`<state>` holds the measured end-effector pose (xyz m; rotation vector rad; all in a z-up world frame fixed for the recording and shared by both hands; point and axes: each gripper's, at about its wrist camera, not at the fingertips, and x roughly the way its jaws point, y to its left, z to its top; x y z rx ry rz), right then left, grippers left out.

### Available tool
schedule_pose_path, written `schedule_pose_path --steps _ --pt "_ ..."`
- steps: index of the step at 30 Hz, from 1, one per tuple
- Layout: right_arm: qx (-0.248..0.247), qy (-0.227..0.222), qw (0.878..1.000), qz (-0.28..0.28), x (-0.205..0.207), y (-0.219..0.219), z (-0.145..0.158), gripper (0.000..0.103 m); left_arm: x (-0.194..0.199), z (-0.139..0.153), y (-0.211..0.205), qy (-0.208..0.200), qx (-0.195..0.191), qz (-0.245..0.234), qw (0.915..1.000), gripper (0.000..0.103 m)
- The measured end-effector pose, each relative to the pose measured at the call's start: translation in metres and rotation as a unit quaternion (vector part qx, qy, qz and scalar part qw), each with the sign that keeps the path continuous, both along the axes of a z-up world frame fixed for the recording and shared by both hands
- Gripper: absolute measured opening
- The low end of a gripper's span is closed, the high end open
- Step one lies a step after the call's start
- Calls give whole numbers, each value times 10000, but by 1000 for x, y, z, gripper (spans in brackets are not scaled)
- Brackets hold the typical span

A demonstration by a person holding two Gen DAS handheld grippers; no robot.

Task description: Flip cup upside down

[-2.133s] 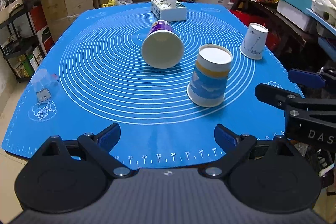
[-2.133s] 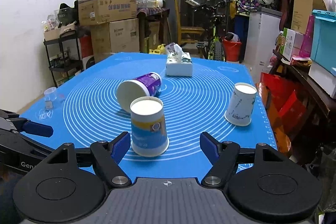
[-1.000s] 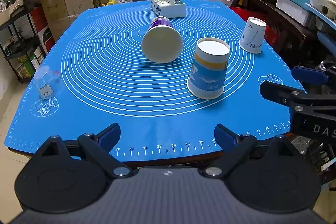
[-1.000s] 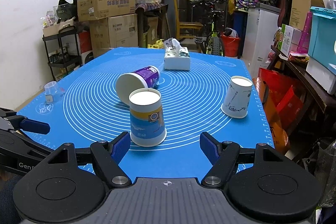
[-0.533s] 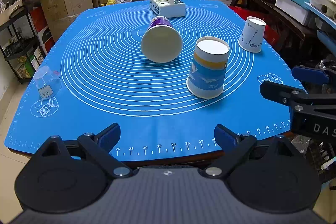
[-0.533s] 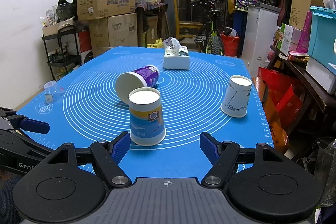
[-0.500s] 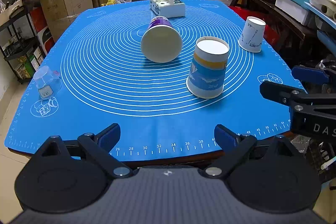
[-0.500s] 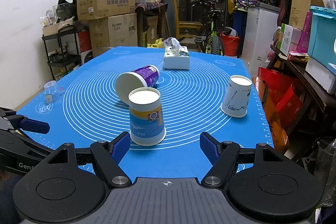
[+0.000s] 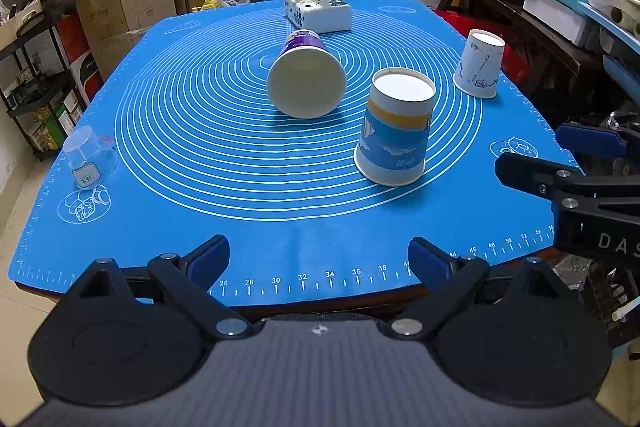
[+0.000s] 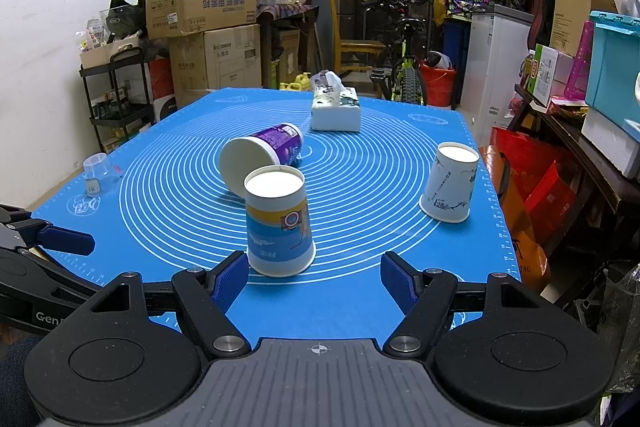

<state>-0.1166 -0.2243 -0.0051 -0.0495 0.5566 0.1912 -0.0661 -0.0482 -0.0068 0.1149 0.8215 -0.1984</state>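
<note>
Cup (image 10: 279,221) stands inverted on its wide rim — stable, so both tools, left tool (image 9: 320,263) and right tool (image 10: 313,277), hang back, jaws apart and empty.

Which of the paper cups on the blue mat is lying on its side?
The purple paper cup in front of the tissue box. The blue-and-yellow paper cup and the white paper cup both stand upside down.

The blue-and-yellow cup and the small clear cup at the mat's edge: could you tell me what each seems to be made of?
The blue-and-yellow cup looks like matte printed paper: opaque white base, rolled rim against the blue mat. The small clear cup is see-through with soft glints, probably thin plastic, though glass cannot be excluded; it carries a small label.
</note>
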Motion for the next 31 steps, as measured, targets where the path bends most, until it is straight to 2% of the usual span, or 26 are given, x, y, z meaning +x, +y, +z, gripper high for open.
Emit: schedule_pose_path --steps 31 --pt "3 25 10000 5 0 -1 1 77 0 -6 -2 15 43 -37 10000 95"
